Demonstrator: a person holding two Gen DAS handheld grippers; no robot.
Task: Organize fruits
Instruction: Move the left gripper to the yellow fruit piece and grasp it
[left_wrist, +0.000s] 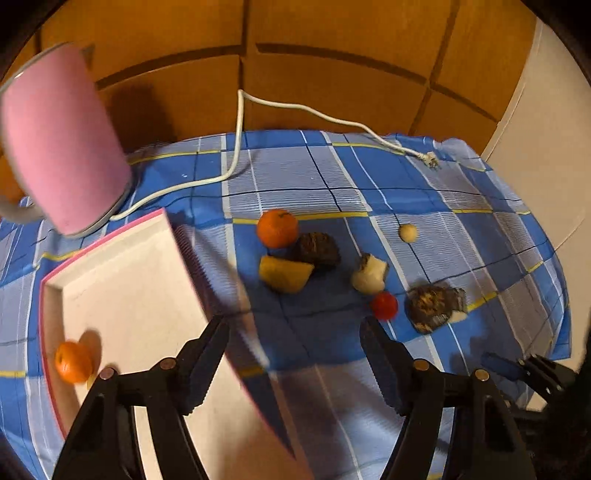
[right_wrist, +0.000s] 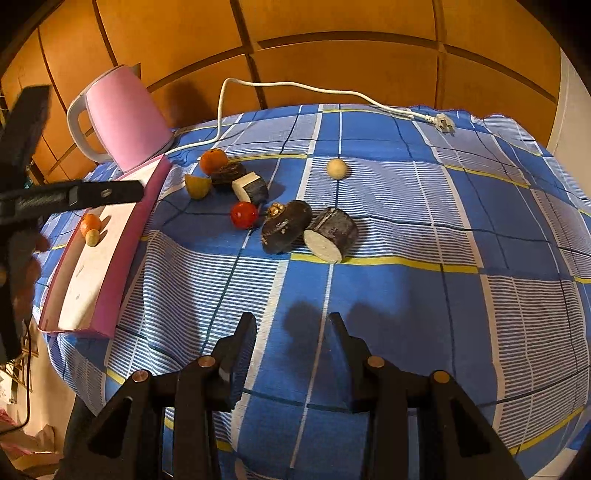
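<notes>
I have my left gripper (left_wrist: 295, 325) spread and empty above the blue checked cloth (right_wrist: 406, 295) on the bench, with the shallow pink-edged white tray (left_wrist: 122, 280) to its left. My right gripper (right_wrist: 291, 332) hangs narrowly parted with nothing between its jaws. 2 pieces already lie in the tray: a small orange mandarin (left_wrist: 73, 362) and a small tan ball (right_wrist: 92, 237). The rest sit clustered on the cloth, well apart from the tray. The larger orange (left_wrist: 277, 228) looks light, firm and round, likely to roll, so I would close across its widest part. The small red tomato (left_wrist: 384, 305) looks smooth and slippery; I would squeeze it gently. The dark-skinned, white-fleshed root chunks (right_wrist: 330, 234) seem stiff; their flat cut faces suit a grip.
</notes>
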